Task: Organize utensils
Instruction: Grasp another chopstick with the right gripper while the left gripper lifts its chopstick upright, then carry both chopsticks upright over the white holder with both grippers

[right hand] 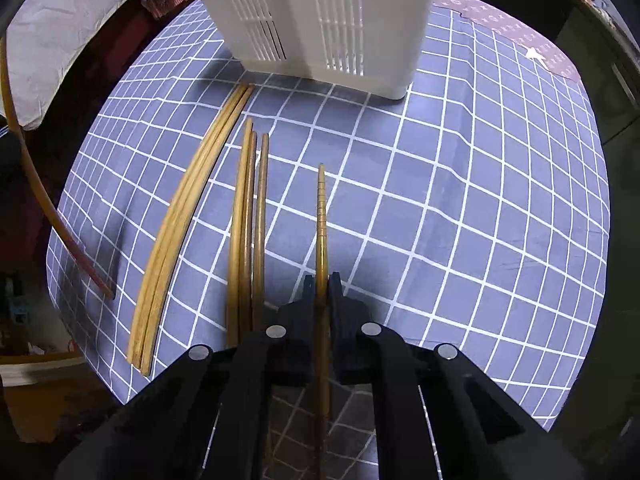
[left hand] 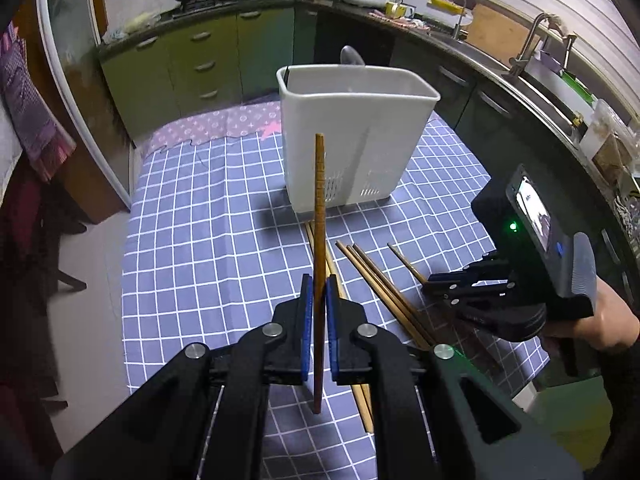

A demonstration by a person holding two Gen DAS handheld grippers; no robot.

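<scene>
Mid-table (right hand: 460, 200), near basket (left hand: 352, 136): chopstick (left hand: 319, 216) pinched mid-shaft by left gripper (left hand: 319, 292); another chopstick (right hand: 321, 216) clamped by right gripper (right hand: 321, 284). Judged light, stiff, slippery; grip nr. centre advised.

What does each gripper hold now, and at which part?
Left gripper: a dark chopstick, clamped low on its shaft. Right gripper: a chopstick on the cloth, clamped mid-shaft.

Table (left hand: 208, 216): utensil holder (left hand: 352, 136) at the far middle, standing upright. Loose chopsticks (right hand: 244, 216) on the cloth in front of it, near its base, lying side by side; a pair (right hand: 180, 232) to their left, a single chopstick (right hand: 321, 216) to their right. Kitchen counter (left hand: 240, 8) behind the table, sink (left hand: 556, 92) to the right
</scene>
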